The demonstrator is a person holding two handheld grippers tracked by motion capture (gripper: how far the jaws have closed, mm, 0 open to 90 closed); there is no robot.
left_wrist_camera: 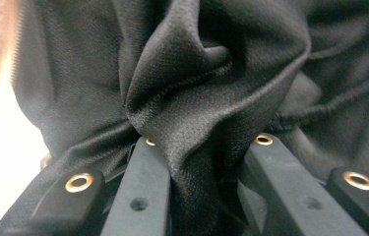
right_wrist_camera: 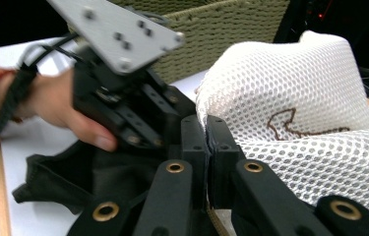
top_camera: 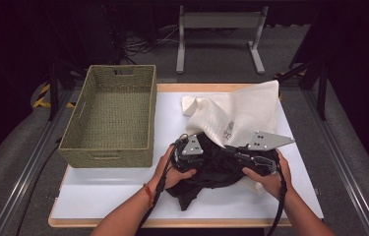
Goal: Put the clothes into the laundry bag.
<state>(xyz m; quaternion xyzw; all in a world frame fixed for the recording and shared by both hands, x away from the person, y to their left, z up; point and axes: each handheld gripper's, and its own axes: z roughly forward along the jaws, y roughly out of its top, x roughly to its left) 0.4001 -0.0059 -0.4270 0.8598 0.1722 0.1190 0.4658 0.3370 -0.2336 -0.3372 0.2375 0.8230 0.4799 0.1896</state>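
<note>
Black garment (top_camera: 216, 169) overlaps white mesh cloth (top_camera: 236, 115)

High view: white surface (top_camera: 123, 191) evenly lit from above, bright; surroundings fall to near black. Soft shadow under woven basket (top_camera: 108, 118) front wall. Whole frame slightly soft, low detail.

Left gripper view: black cloth (left_wrist_camera: 197, 98) in sharp focus, weave visible; top-left corner overexposed, blown to white with orange blur. Tongs (left_wrist_camera: 204, 191) at bottom dim, slightly soft.

Right gripper view: white mesh cloth (right_wrist_camera: 295, 98) bright, holes crisp; grey plate (right_wrist_camera: 118, 29) of farther gripper blurred; background dark.
</note>
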